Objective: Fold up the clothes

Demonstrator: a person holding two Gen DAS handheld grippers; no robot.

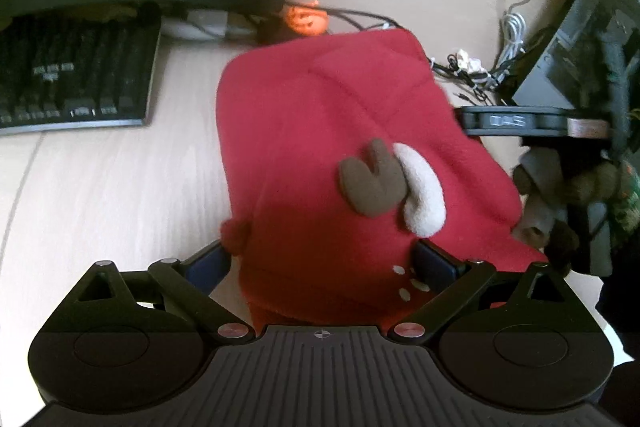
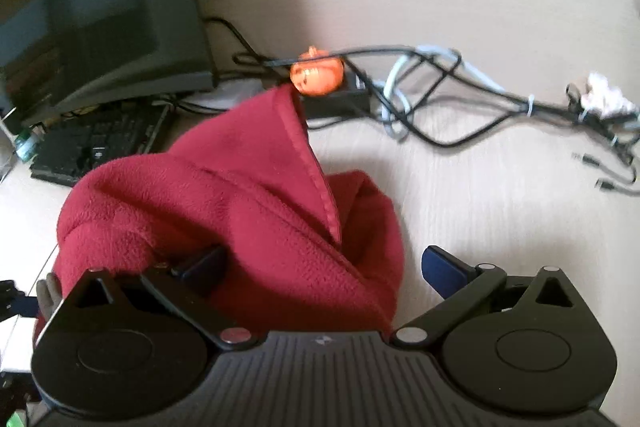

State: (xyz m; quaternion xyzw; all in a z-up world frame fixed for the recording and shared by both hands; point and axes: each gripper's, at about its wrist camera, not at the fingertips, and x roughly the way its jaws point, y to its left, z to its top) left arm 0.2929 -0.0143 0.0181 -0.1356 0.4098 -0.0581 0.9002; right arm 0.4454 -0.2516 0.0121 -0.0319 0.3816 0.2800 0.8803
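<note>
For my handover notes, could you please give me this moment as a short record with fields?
garment: red fleece garment with a brown and cream appliqué, bunched on the desk
left gripper: fleece between its blue fingers, wide apart
right gripper: open, fabric draped over its left finger
behind: keyboard, orange pumpkin figure, tangled cables
</note>
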